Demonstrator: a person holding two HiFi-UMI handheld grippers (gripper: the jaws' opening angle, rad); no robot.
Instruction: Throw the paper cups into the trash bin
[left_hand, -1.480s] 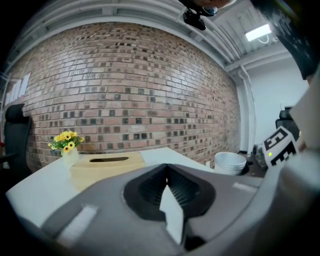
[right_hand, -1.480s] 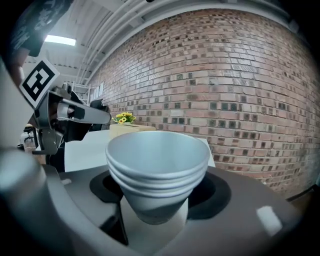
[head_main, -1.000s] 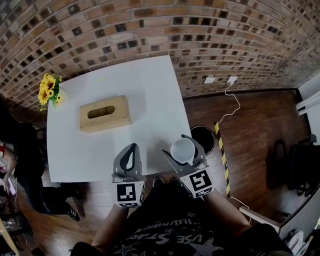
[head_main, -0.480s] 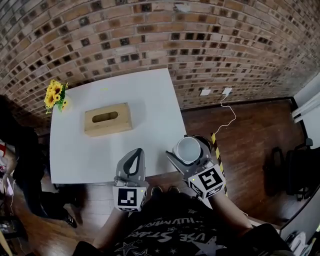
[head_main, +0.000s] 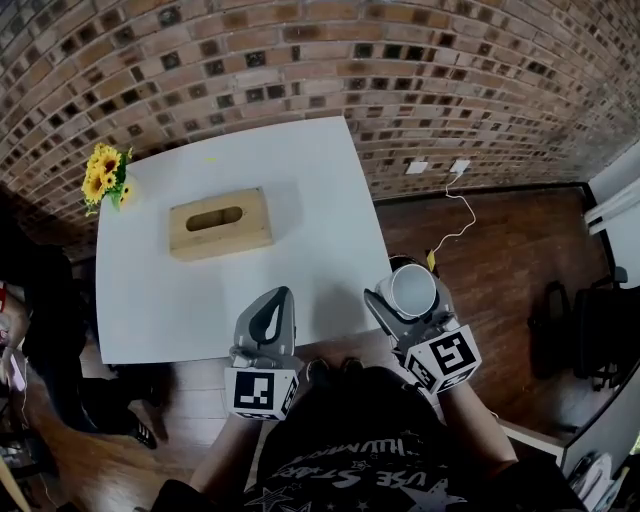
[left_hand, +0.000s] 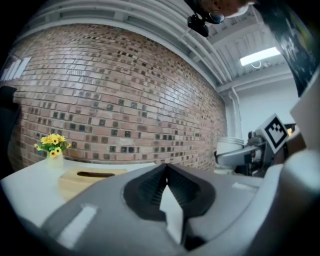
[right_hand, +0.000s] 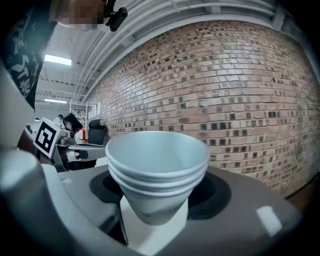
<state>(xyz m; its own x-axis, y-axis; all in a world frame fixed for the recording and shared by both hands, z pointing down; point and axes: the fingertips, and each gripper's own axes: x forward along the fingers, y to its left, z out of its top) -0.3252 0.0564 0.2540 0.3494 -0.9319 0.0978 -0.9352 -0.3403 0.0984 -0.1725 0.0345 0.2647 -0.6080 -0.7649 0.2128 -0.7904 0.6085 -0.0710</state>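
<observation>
White paper cups (right_hand: 157, 170), a nested stack, sit upright, clamped between the jaws of the right gripper (head_main: 410, 297). They are held just off the right edge of the white table (head_main: 300, 200), above the wood floor (head_main: 500, 250), with a dark trash bin (head_main: 399, 262) mostly hidden right under them. The left gripper (head_main: 270, 318) hangs at the near table edge, jaws closed tip to tip on nothing. Farther out on the table are a wooden tissue box (head_main: 220, 222) and yellow flowers (head_main: 103, 175) at the far left corner, with a brick wall (head_main: 300, 60) behind.
</observation>
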